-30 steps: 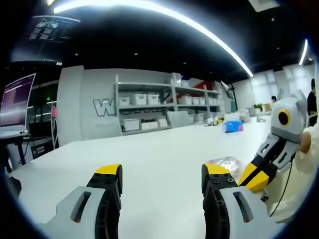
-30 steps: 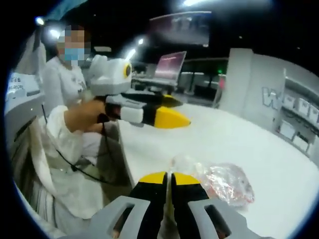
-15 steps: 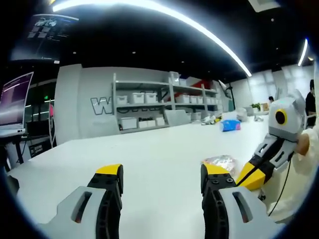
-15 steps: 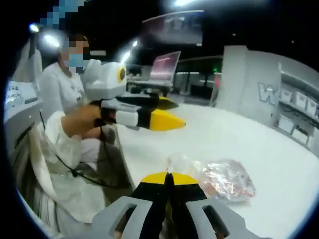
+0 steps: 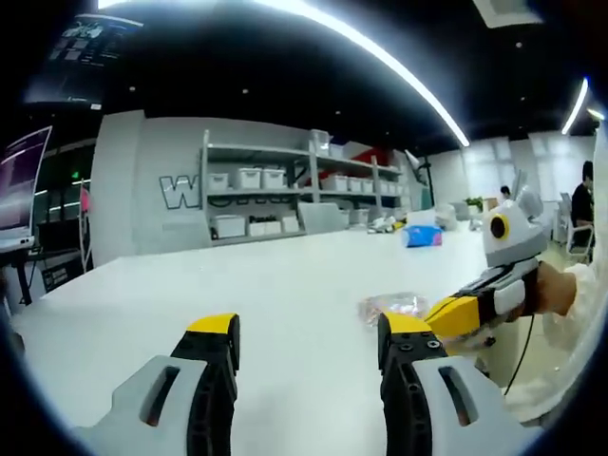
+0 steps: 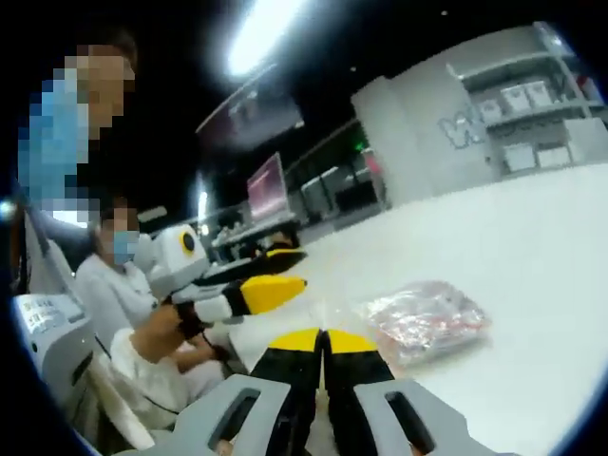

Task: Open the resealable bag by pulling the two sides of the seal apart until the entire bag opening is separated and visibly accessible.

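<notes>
White table (image 5: 304, 275) in a lab w/ grey shelving (image 5: 285, 195) along the back wall, resealable bag (image 6: 423, 321) lying flat on the table

Left gripper view: left gripper (image 5: 309, 332) held low over the table, jaws wide apart, nothing betw them; bag (image 5: 391, 306) sits just beyond the right-hand jaw tip, near the table edge, w/ the right gripper (image 5: 446, 312) coming in from the right, its yellow tips next to the bag. Right gripper view: right gripper (image 6: 323, 340) w/ jaws pressed together; they overlap the bag's near edge, but can't tell if the edge is pinched. Bag is clear plastic w/ reddish contents, seal state not readable. Left gripper (image 6: 271, 283) seen to the left, held by a hand (image 6: 157, 328) w/ a white sleeve; laptop screen (image 6: 266, 179) glowing pink in the bkgd
</notes>
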`<state>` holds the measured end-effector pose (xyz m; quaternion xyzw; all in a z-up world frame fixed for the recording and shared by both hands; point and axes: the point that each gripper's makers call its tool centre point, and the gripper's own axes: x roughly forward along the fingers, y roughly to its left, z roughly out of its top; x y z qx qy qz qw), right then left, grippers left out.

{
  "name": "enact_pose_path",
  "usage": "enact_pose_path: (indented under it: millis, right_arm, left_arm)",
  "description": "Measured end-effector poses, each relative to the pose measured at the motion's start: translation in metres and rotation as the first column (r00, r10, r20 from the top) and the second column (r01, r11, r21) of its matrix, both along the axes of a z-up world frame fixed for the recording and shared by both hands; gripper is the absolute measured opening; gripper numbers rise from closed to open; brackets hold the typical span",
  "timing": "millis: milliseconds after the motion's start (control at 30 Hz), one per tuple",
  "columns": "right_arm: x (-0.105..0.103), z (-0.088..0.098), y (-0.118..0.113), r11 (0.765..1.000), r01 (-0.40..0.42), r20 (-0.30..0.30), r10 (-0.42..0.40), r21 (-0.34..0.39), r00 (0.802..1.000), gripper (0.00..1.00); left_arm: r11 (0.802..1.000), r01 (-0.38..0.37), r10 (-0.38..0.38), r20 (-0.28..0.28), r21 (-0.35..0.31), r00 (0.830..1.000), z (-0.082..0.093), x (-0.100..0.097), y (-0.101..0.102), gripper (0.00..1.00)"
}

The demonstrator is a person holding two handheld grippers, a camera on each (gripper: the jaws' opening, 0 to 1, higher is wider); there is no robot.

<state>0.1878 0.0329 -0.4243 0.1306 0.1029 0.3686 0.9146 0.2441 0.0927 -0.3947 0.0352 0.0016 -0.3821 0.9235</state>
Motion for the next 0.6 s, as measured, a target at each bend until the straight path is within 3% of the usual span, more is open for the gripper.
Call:
enact_pose_path:
  millis: [133,233,400,600]
  right_arm:
    - [0.0,0.004,0.001,1.0,-0.001,0.009,0.001,0.015,1.0,0.0]
    - [0.001,0.009,0.002,0.999,0.006,0.02,-0.007,0.048,1.0,0.0]
    - [0.002,0.014,0.003,0.997,0.009,0.036,-0.012,0.079,0.999,0.0]
    - [0.001,0.018,0.003,0.995,0.011,0.053,-0.017,0.101,0.998,0.0]
  left_arm:
    - [0.999,0.037,-0.037,-0.029,-0.005,0.999,0.0,-0.01,-0.008,0.56]
    - [0.994,0.101,-0.105,-0.093,-0.043,0.99,0.001,-0.024,-0.018,0.48]
    - [0.989,0.122,-0.134,-0.165,-0.081,0.977,-0.002,-0.029,-0.022,0.41]
    - [0.967,0.151,-0.208,-0.298,-0.203,0.931,-0.005,-0.04,-0.029,0.35]
